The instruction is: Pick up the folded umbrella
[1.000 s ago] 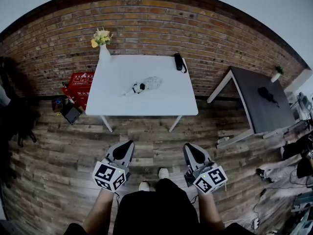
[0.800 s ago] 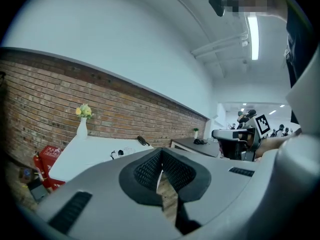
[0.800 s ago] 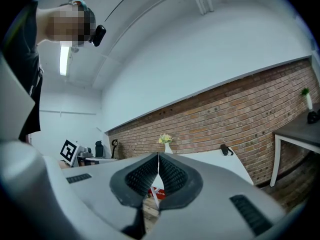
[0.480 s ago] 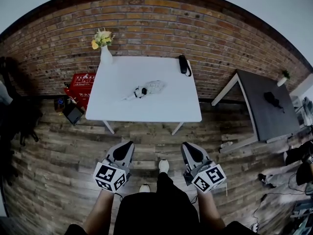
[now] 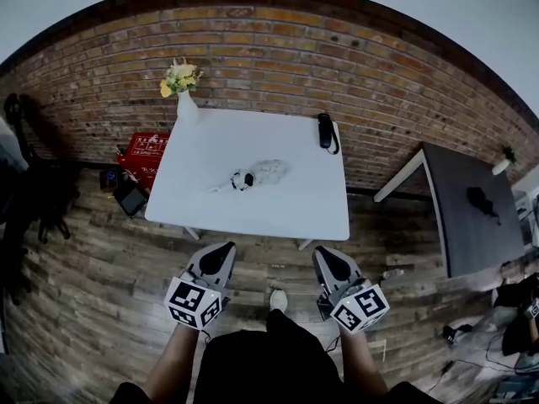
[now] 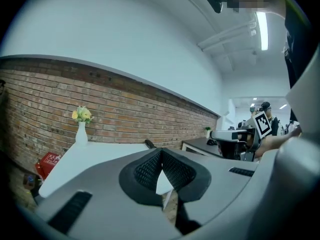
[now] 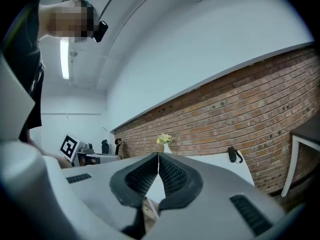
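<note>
A short black folded umbrella [image 5: 326, 131] with a wrist loop lies at the far right of the white table [image 5: 210, 209]; it also shows as the umbrella [image 6: 150, 144] and the umbrella [image 7: 232, 155] in the gripper views. A whitish crumpled bundle [image 5: 257, 174] with a dark spot lies at the table's middle. My left gripper [image 5: 221, 252] and right gripper [image 5: 325, 256] hover over the wooden floor just short of the table's near edge, both shut and empty. Each gripper view, left gripper [image 6: 161, 156] and right gripper [image 7: 158, 159], shows the pads meeting.
A white vase with yellow flowers [image 5: 184, 99] stands at the table's far left corner against the brick wall. A red crate [image 5: 148, 150] and dark items sit on the floor to the left. A dark grey table [image 5: 472, 217] stands to the right.
The person has stepped toward the white table; it now sits nearer both grippers and lower in the head view. Both grippers stay shut.
</note>
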### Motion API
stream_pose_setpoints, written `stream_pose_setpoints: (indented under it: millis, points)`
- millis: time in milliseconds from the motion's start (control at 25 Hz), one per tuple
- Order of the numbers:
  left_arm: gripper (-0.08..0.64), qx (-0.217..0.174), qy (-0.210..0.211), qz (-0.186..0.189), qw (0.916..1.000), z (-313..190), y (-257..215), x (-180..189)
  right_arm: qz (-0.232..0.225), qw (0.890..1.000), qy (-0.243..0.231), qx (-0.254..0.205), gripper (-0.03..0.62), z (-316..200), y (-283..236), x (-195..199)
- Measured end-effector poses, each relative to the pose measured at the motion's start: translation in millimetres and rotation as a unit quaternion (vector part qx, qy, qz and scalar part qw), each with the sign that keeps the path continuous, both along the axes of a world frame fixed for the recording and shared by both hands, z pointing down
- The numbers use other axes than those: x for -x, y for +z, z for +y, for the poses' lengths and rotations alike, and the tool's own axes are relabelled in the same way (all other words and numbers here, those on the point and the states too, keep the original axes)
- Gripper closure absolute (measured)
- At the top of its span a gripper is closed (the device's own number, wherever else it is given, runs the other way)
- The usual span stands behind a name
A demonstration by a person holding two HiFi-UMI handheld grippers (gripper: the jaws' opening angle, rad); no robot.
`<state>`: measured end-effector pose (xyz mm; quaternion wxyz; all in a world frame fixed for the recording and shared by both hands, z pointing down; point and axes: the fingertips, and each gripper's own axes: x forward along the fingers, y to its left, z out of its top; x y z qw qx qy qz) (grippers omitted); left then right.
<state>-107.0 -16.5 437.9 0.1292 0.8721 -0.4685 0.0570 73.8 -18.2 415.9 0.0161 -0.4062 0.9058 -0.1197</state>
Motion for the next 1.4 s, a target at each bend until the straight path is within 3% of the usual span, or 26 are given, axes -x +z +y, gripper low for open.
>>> stream_pose_setpoints:
  millis: [720, 920, 1240, 1400]
  points:
    - [0.546, 0.002, -0.094, -0.03, 0.9951, -86.0, -4.1, -34.3, -0.015, 0.992, -0.128, 0.005, 0.571, -121.6, 9.3, -9.4]
    - [0.546, 0.009, -0.106, -0.02, 0.9941, -96.2, 1.9, -39.9, -0.019, 0.99, -0.139, 0.014, 0.571, -132.6, 18.6, -14.7]
    - [0.546, 0.03, -0.122, -0.055, 0.9906, -105.6, 14.5, -29.5, -0.023, 0.989, -0.145, 0.021, 0.571, -145.2, 21.9, -16.1]
    - [0.546, 0.036, -0.109, -0.061, 0.9915, -116.1, 25.3, -29.6, -0.022, 0.99, -0.14, 0.024, 0.571, -150.6, 23.3, -13.6]
